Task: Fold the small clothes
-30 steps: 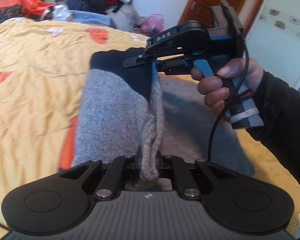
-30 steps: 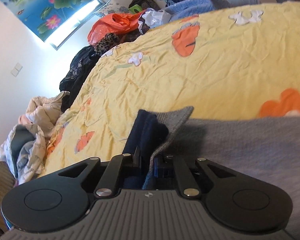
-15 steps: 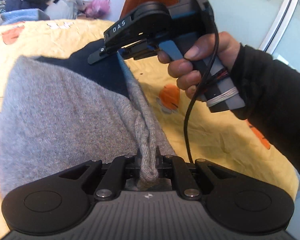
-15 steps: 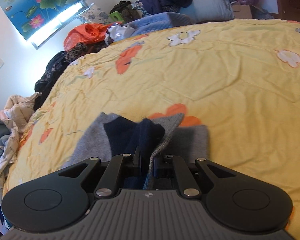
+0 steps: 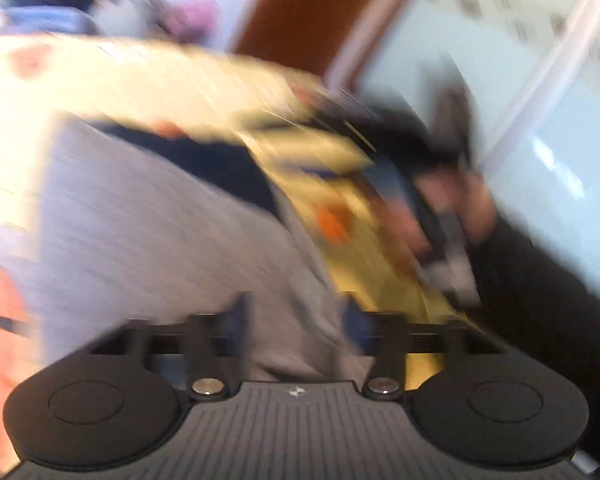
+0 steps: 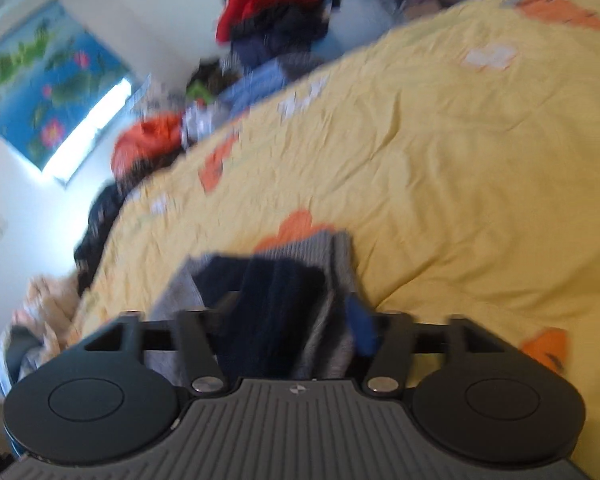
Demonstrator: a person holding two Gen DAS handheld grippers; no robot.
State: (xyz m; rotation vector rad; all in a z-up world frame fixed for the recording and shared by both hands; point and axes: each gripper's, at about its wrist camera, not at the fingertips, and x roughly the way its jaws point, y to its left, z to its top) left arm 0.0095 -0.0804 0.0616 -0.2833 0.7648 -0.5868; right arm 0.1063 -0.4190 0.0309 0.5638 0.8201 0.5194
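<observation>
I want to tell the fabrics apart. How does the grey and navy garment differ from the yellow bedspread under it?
The garment is knitted, grey with a navy part; the bedspread is yellow with orange and white flowers. The garment is small and lies bunched in layers; the bedspread is large, spread out and only lightly wrinkled. Both are soft cloth, and both lie on the bed.

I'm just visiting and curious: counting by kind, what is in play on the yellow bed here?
Grey and navy knitted garment: 1
Hand-held grippers: 2, the left gripper and the right gripper, both with jaws opening and the cloth between them
Yellow flowered bedspread: 1
Total: 4
</observation>
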